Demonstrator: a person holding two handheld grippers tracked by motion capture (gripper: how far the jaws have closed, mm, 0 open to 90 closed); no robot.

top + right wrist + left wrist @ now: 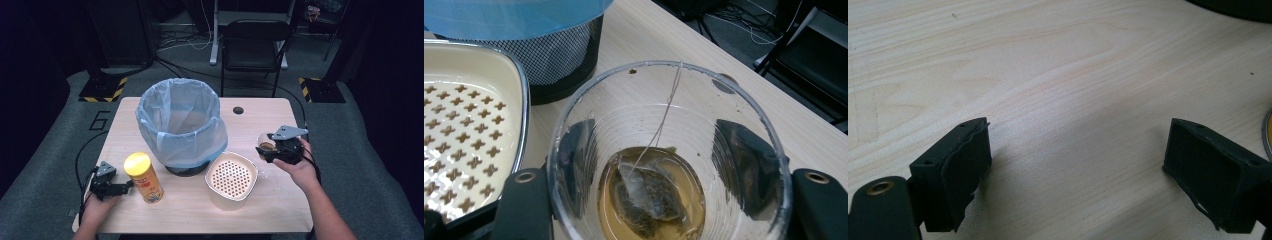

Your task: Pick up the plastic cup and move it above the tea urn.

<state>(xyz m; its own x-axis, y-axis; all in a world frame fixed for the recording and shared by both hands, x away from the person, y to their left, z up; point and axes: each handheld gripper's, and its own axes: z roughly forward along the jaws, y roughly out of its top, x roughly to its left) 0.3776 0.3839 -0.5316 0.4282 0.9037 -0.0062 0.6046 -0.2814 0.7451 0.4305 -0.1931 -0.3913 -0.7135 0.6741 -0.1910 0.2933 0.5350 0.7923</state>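
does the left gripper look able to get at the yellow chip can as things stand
Probably yes: the left gripper lies open on the table, jaws pointing at the tall yellow chip can right beside it, with bare light wooden tabletop between the jaws.

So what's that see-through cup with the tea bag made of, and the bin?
The cup looks like thin clear plastic: you see the right gripper jaws through its ridged wall. The bin seems black metal mesh, lined with a glossy blue plastic bag.
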